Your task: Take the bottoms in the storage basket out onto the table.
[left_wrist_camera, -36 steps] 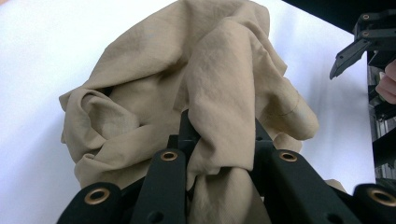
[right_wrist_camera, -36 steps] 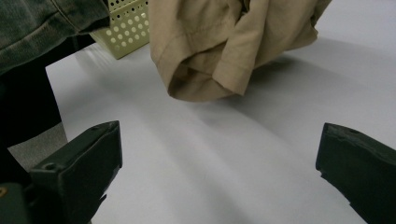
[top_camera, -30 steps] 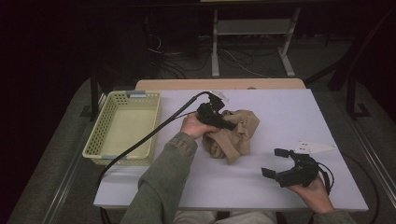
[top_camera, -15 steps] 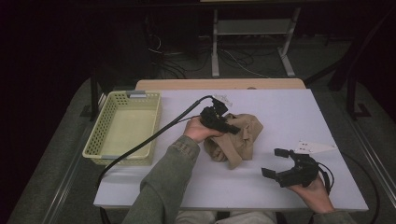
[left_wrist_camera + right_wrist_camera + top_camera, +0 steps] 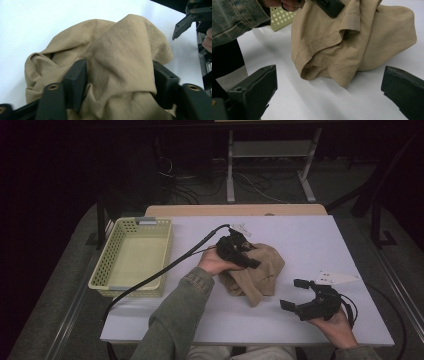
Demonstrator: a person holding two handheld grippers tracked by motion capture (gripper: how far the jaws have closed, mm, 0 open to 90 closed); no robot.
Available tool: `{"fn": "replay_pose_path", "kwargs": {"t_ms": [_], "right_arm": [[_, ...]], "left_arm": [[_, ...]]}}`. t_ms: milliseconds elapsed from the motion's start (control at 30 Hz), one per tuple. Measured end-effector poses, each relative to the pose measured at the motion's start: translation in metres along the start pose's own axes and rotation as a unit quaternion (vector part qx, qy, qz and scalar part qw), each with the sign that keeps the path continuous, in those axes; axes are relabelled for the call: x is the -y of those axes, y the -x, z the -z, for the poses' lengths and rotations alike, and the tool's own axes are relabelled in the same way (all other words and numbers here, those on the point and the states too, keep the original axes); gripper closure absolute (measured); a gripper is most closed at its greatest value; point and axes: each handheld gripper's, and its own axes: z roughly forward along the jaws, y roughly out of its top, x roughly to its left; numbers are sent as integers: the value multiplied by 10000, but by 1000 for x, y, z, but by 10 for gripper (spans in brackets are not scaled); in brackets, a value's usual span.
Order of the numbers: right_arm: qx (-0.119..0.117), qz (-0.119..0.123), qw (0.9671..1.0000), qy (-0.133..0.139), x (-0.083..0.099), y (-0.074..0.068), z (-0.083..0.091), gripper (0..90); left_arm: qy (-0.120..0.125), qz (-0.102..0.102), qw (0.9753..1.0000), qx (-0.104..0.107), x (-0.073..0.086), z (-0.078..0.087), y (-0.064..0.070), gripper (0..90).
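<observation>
A crumpled tan cloth (image 5: 257, 275) lies in a heap on the white table (image 5: 300, 235) near its middle. My left gripper (image 5: 245, 257) sits on top of the heap, and its jaws pinch a thick bunch of the cloth (image 5: 120, 50) between them, partly closed. In the right gripper view the cloth (image 5: 352, 42) drapes down from that gripper, with its lower folds resting on the table. My right gripper (image 5: 292, 293) hovers open at the front right, a short way from the cloth, with nothing between its fingers (image 5: 254, 87).
A pale yellow perforated basket (image 5: 102, 265) stands at the table's left edge. A white paper tag (image 5: 337, 277) lies just behind my right gripper. The left cable (image 5: 165, 267) trails across the table past the basket's corner. A denim sleeve (image 5: 234, 17) reaches in from the front.
My left gripper has shifted right across the cloth, and the heap has been dragged and reshaped with it. The right gripper has stayed in place, open.
</observation>
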Motion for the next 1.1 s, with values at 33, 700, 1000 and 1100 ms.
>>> {"fn": "replay_pose_path", "kwargs": {"t_ms": [33, 700, 1000, 1100], "right_arm": [[0, 8, 10000, 3, 0, 0, 0, 2], [25, -5, 10000, 5, 0, 1, 1, 2], [34, -6, 10000, -13, 1, 0, 1, 2], [44, 5, 10000, 0, 1, 0, 1, 2]], "left_arm": [[-8, 13, 10000, 12, 0, 2, 1, 312], [15, 2, 9991, -430, 0, 37, 9, 0], [176, 141, 9981, -581, 9, 59, 13, 0], [223, 131, 9979, -593, 10, 64, 15, 0]]}}
